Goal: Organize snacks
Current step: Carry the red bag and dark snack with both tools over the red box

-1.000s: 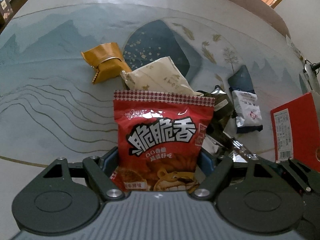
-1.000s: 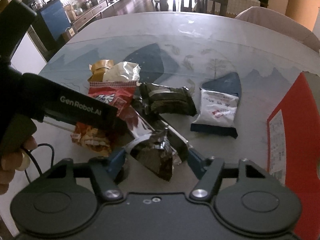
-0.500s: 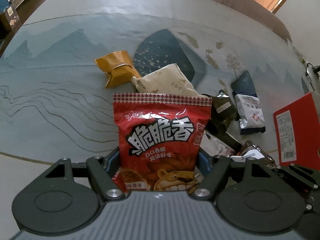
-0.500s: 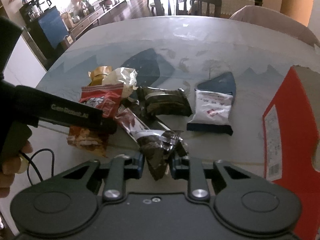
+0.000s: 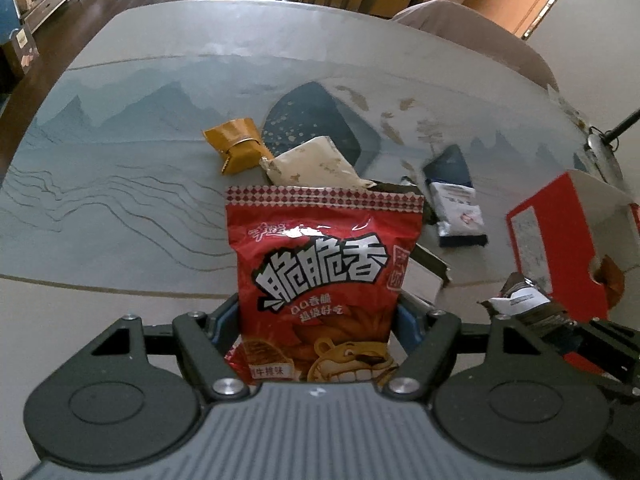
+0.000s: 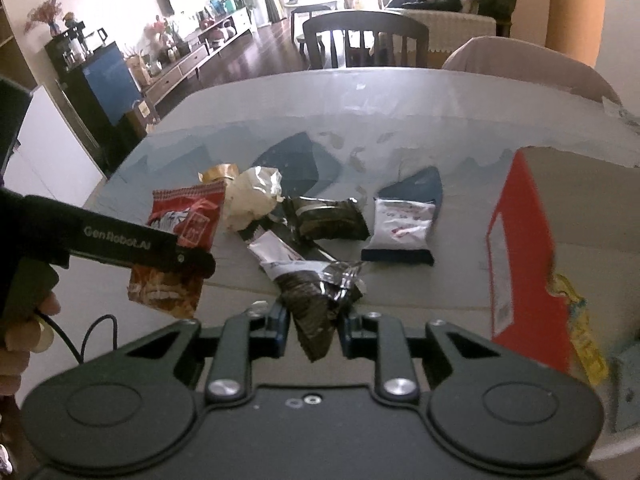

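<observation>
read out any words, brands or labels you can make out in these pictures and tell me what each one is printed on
"脆脆香": big white characters on the red snack bag held in the left gripper.
"GenRobot.AI": on the side of the left gripper, seen from the right wrist view.
Smaller lines on the red bag: too small to read reliably.
Label on the red box: blurred.
Print on the white and navy packet: blurred.

The left gripper had matte black linkage arms with silver screws, blue finger pads and a ribbed grey housing at six o'clock. The right gripper was all black with round embossed discs; white "GenRobot.AI" lettering marked the handle at nine o'clock, trailing a black cable.
</observation>
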The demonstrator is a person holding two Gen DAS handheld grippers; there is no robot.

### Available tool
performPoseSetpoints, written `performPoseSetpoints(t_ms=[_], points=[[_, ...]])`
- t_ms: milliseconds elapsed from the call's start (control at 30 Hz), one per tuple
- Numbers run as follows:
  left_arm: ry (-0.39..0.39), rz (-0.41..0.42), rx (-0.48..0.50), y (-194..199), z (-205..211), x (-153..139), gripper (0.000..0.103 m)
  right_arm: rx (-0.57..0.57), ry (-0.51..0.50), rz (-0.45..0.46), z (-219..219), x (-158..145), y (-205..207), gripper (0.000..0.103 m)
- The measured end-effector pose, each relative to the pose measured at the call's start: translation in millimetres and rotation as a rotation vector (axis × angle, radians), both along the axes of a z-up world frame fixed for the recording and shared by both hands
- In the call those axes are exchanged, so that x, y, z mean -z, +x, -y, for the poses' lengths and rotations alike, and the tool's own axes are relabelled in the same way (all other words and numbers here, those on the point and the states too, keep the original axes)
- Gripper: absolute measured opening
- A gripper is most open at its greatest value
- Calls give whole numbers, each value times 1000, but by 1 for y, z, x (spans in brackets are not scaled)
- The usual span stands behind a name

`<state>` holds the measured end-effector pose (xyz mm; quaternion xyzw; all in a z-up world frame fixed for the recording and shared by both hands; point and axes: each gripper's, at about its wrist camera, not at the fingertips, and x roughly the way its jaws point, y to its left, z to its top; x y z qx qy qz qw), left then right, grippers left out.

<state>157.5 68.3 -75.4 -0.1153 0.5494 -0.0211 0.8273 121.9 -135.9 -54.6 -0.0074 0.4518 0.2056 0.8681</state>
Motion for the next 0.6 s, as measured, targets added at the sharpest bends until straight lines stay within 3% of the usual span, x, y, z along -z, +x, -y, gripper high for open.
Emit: performPoseSetpoints(t_ms=[333,600], points=[[-14,36,46,-24,21,-36,75,15,-8,44,23,-27,-27,23],[-24,82,129,-30,63,-61,75,78,-18,91,56,-46,-38,23]])
